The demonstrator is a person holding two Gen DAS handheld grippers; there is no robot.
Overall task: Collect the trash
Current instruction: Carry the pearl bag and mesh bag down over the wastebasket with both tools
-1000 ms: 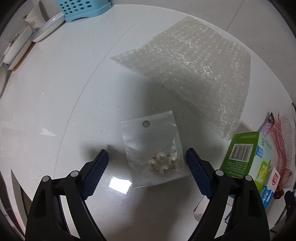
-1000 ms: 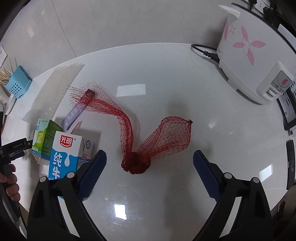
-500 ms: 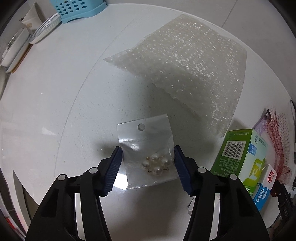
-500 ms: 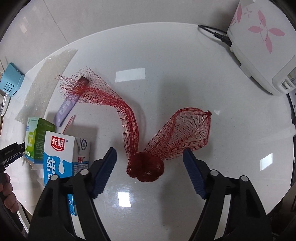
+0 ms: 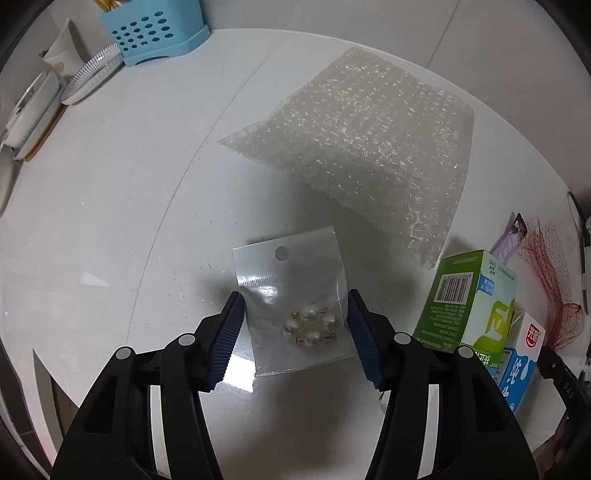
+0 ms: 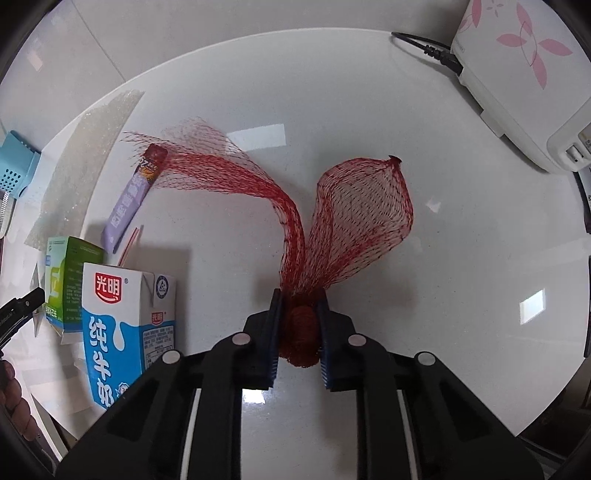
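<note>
A clear plastic bag with pearl beads (image 5: 295,295) lies flat on the white table. My left gripper (image 5: 294,321) has closed in on it; its blue pads touch the bag's two side edges. A red mesh net (image 6: 354,229) lies on the table with its bunched knot (image 6: 301,332) between my right gripper's pads. My right gripper (image 6: 300,328) is shut on that knot. A bubble wrap sheet (image 5: 365,144) lies beyond the bag. A green carton (image 5: 469,295) and a blue-and-white milk carton (image 6: 125,332) stand side by side.
A purple sachet (image 6: 133,199) and a red straw (image 6: 129,245) lie by the net. A white appliance with pink flowers (image 6: 524,74) and its cable stand at the far right. A blue perforated holder (image 5: 155,33) and dishes (image 5: 88,79) sit at the far left.
Both grippers have narrowed from wide open. The left one closed onto the bag's edges. The right one moved forward and clamped the net's knot.
</note>
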